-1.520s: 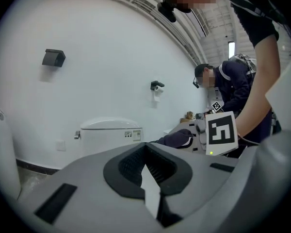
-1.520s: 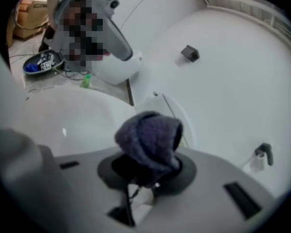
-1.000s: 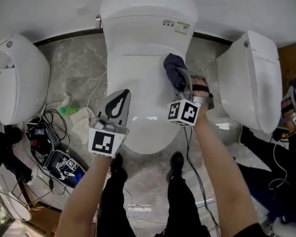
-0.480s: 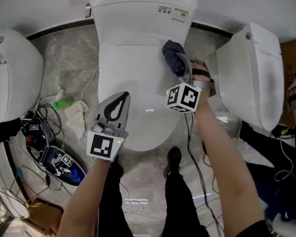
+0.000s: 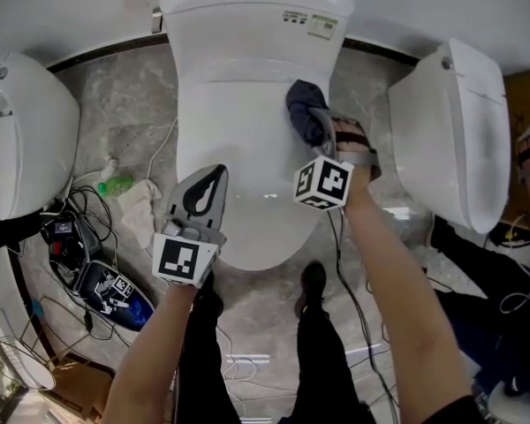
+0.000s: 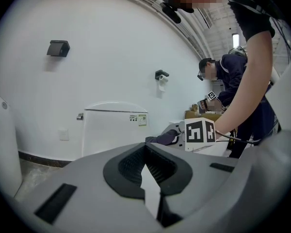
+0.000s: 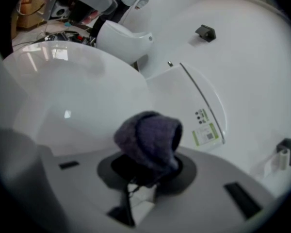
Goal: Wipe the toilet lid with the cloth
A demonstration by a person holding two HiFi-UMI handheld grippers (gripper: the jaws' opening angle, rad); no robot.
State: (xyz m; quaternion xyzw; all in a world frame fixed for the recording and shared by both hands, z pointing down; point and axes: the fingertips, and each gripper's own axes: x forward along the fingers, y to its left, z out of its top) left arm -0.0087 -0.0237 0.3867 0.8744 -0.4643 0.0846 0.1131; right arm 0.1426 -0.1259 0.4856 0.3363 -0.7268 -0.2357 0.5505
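The white toilet lid (image 5: 238, 148) lies closed below the tank (image 5: 247, 16). A dark blue-grey cloth (image 5: 302, 109) is bunched on the lid's right rear part, and my right gripper (image 5: 316, 124) is shut on it. In the right gripper view the cloth (image 7: 150, 137) bulges out from between the jaws over the lid (image 7: 68, 86). My left gripper (image 5: 205, 193) hovers over the lid's left front, shut with nothing in it. In the left gripper view its jaws meet, and the cloth (image 6: 161, 139) and the right gripper's marker cube (image 6: 200, 133) show beyond.
A second toilet (image 5: 26, 140) stands at left and a third (image 5: 450, 140) at right. Cables, a green bottle (image 5: 113, 184), a pale rag (image 5: 140, 206) and a device (image 5: 115, 294) lie on the marble floor at left. The person's shoes (image 5: 314, 281) are in front of the bowl.
My right gripper has slid the cloth a little toward the tank and leftward on the lid. The left gripper has stayed about where it was.
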